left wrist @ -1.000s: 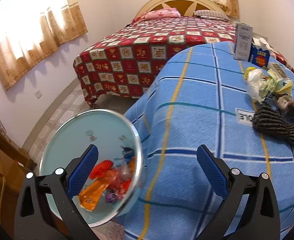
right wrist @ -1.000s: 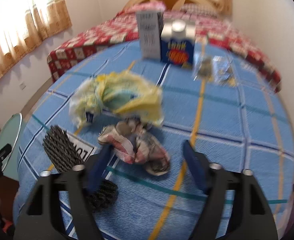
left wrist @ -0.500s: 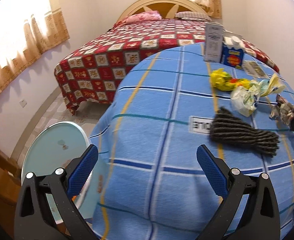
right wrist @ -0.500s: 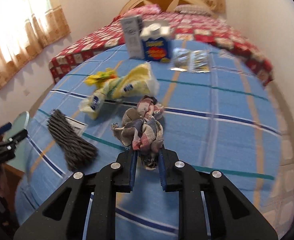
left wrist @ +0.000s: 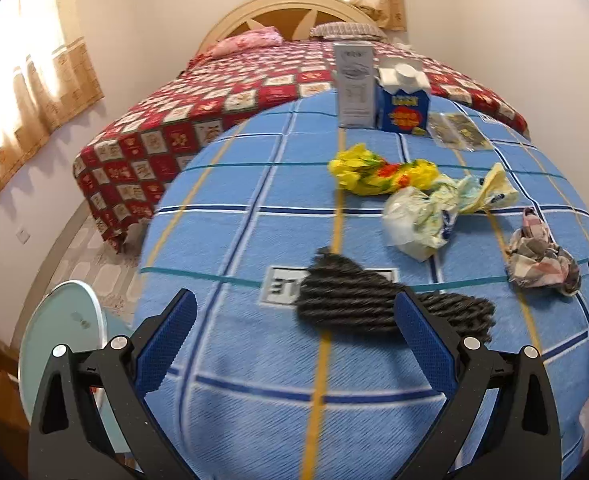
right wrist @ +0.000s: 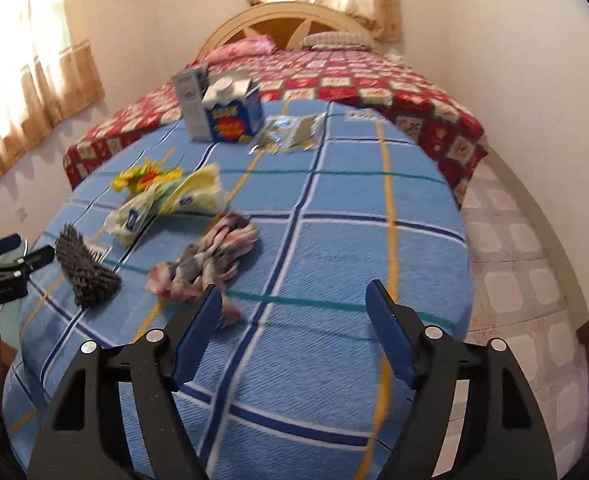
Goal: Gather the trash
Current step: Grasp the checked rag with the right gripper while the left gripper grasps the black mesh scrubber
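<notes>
Both hand-held grippers hang over a table (left wrist: 230,248) covered with a blue checked cloth, and neither has hold of anything. The left hand-held gripper (left wrist: 294,340) stands wide open above a dark coil of rope (left wrist: 358,300), its blue pads clear of it. The right hand-held gripper (right wrist: 294,328) has just been opening, and its jaws are now spread with only cloth between them; the crumpled checked wrapper (right wrist: 210,260) lies loose on the table just ahead of its left finger. Further back lie a yellow and red wrapper (left wrist: 378,172) and a pale plastic bag (left wrist: 426,216), touching each other, with a blue carton (left wrist: 404,108) and a white box (left wrist: 354,88) upright near the far edge. The round bin lid (left wrist: 62,328) shows low at the table's left side, below the tabletop. The likeliest trouble, as I judge it, is that the checked wrapper is soft and off to one side of the right jaws, so a closing there would pinch the tablecloth or catch only a loose corner. The left pads could also snag the rope, which may not be trash at all, and drag it along.
</notes>
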### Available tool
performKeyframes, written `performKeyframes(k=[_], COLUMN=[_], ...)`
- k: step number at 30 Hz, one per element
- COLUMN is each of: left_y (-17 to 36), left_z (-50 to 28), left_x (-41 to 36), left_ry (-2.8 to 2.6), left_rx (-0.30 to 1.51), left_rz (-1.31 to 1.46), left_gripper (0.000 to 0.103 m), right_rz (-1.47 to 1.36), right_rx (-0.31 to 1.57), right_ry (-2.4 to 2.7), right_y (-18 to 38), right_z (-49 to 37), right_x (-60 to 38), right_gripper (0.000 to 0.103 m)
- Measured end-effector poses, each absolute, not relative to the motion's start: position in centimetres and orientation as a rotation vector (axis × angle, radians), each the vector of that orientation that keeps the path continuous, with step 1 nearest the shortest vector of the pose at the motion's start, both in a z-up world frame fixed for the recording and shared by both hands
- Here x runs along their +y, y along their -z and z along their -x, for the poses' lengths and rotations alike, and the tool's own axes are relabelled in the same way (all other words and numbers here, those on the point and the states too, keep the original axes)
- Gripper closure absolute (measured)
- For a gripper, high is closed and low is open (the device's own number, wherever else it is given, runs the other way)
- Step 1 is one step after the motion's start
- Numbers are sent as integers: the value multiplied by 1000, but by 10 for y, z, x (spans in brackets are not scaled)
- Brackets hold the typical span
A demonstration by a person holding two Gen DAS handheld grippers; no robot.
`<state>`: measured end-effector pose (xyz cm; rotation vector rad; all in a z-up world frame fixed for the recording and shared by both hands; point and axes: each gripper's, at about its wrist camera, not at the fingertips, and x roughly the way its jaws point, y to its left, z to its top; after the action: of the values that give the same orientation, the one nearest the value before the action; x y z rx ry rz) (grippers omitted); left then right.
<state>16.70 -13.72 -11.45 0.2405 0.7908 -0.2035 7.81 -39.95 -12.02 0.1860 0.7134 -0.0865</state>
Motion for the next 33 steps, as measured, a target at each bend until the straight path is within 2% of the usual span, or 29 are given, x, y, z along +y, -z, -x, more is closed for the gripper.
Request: performKeyframes(k=[2,3,5,7,9,10,22,23,24,25,27,29,33], left_y=[125,128,131,129,127,127,92,89,86,84,83,81,77], left_z=[-172,-173,-173,-172,-168,-167,-144,-143,-142,-142,-143,-143,-139], left_x=[-142,-144,-144,-147,-150,-151,-102,-95,-90,-84,-72,-58,-37], left_ry=[219,233,280,335,363,361,286,265,251,234,207,185,148], left_rx=[827,842,846,855,851,845,749,735,727,718,715,718,706], left_rz=[-247,-243,-209,-196,-211,-224,-175,-172,-170,-167,-158,-151,-158], left_gripper=[13,24,36,63,82,86,89,89,89,89,89,89,89], right_rz=[-185,-184,-186,-184,-185,-184,-196,-200,-202,-210,-203,-189,-165], right_rx=[710,712,715,721,728,730,783,794,807,831,825,798,738], right_ry=[85,78,65,49,34,27,15,7,-3,-30,-38,-48,-65], right_y=[121,121,120,122,124,124,132,134,135,138,137,129,111], right_z=[-78,-79,-79,-82,-85,-88,-116,-118,-120,-122,-119,-110,-98], right_x=[-399,-397,-395,-389,-384,-381,-361,-360,-359,-358,-356,-352,-340], right_gripper=[28,27,27,27,27,27,29,32,46,66,76,80,80])
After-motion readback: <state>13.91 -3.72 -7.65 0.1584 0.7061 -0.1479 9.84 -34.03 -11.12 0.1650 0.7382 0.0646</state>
